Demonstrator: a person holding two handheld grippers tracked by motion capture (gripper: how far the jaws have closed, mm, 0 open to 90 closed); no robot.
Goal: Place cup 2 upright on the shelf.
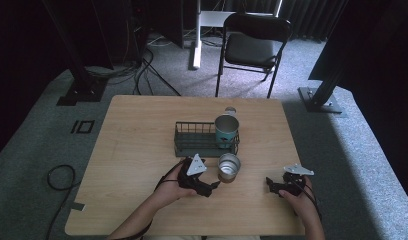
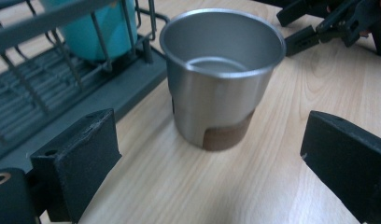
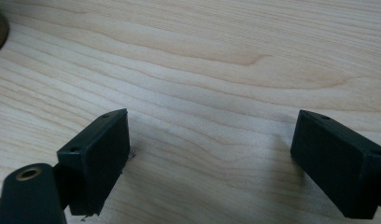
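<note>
Steel cup (image 2: 221,79) upright on table (image 1: 142,150), just in front of wire rack (image 1: 194,142); teal cup (image 1: 226,129) stands in rack's right end. Left gripper (image 2: 212,163) nearer: cup dead ahead between spread jaws, untouched, vertical axis. Right gripper (image 3: 209,158) well apart to right, jaws wide, holding nothing, low over bare wood, possibly resting on it.

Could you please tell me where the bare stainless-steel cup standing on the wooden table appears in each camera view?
High view: the bare stainless-steel cup stands centre, just in front of the dark wire rack.
Left gripper view: upper centre, beyond the open jaws.
Right gripper view: I cannot make it out; a brown curved edge at top left could be its base.
Shared landmark: the rack holding the teal cup, beside it in the high and left gripper views.
</note>
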